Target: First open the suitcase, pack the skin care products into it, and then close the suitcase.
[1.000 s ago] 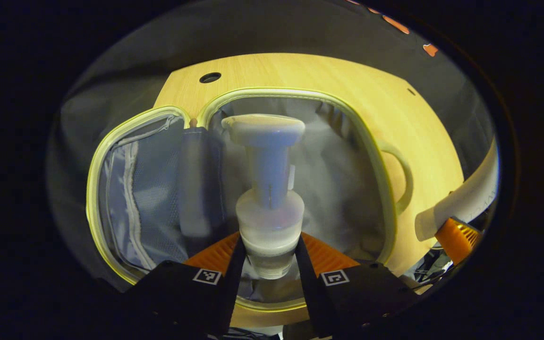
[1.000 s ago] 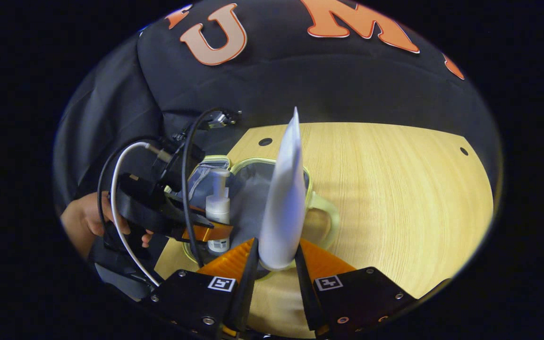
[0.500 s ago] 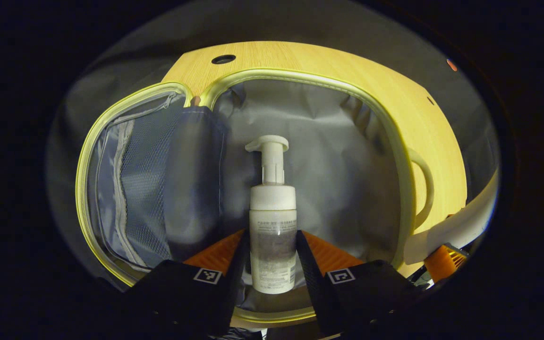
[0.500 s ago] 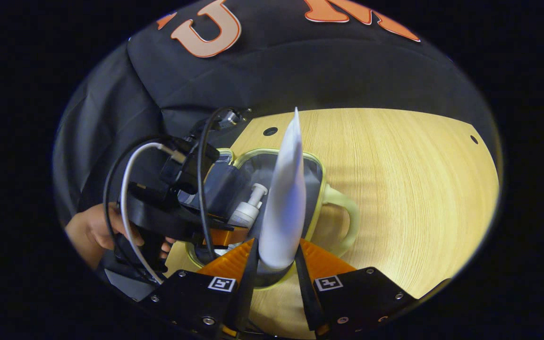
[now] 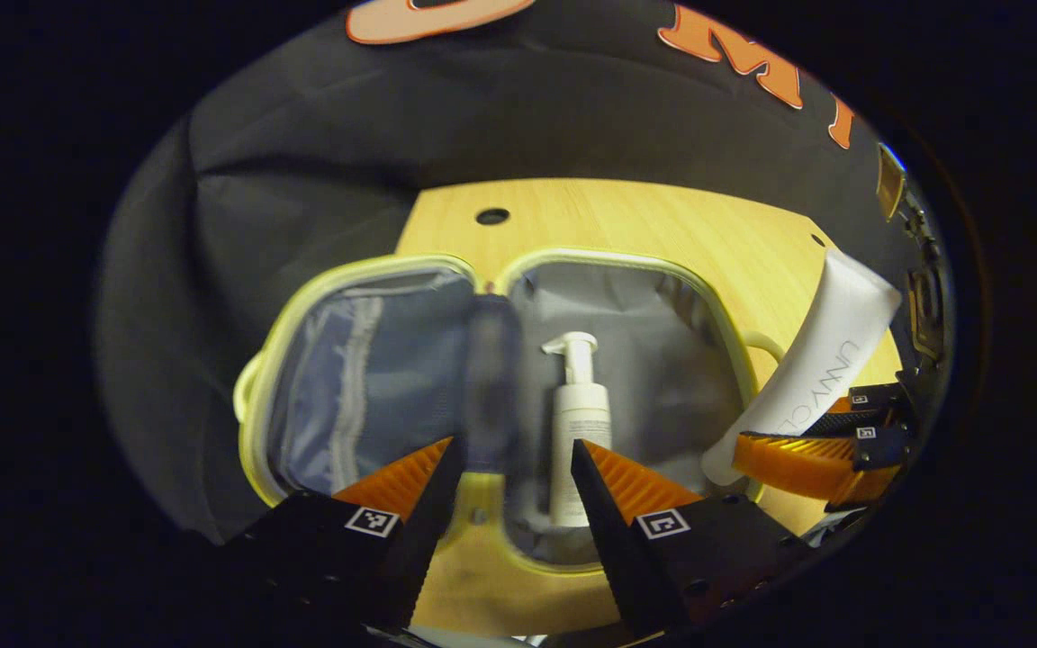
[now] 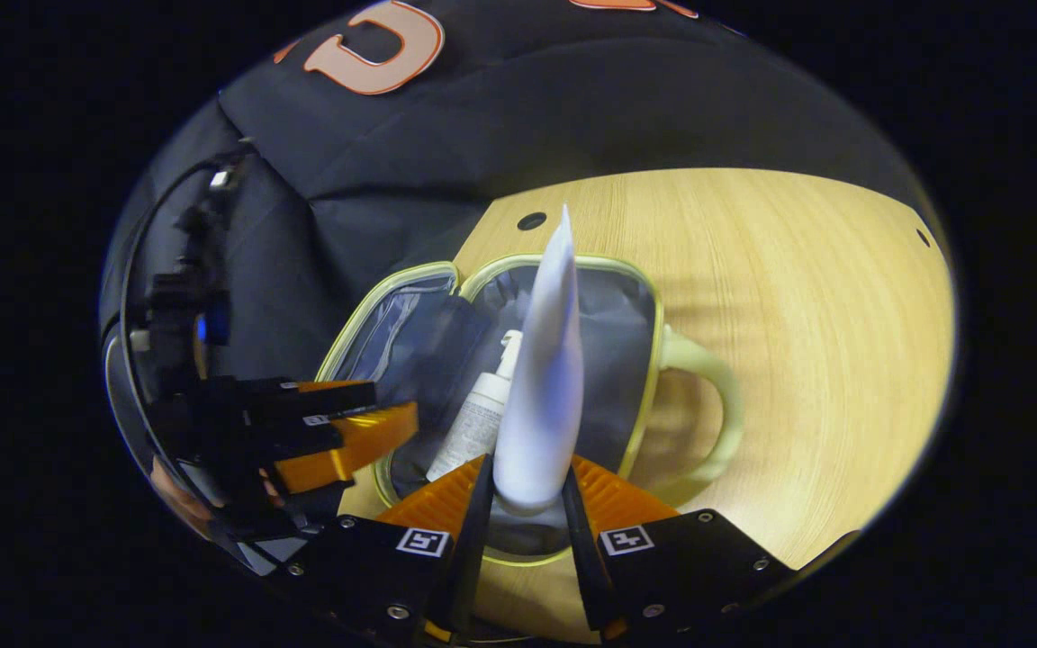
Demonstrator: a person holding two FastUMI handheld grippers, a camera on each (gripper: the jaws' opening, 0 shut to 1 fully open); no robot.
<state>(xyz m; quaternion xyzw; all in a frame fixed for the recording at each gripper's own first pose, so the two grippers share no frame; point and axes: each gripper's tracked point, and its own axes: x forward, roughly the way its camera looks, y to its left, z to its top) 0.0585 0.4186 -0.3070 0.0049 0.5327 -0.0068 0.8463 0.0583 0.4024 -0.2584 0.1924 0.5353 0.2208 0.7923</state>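
Lying released in the open yellow-rimmed grey suitcase (image 5: 626, 270), white pump bottle (image 5: 577, 423); left gripper (image 5: 512, 454) jaws now wide, withdrawn; right gripper (image 6: 523, 490) jaws still clamp white tube (image 6: 544, 378).

Pump bottle (image 6: 481, 423) in right gripper view: upper part and pump head partly hidden behind white tube (image 6: 544, 378). Suitcase (image 5: 374, 378) lid lining in left gripper view blurred — mesh detail unreadable. Bottle base there partly behind left claw (image 5: 511, 468) finger. Hand (image 6: 178, 490) holding left claw cut off at edge — barely visible.
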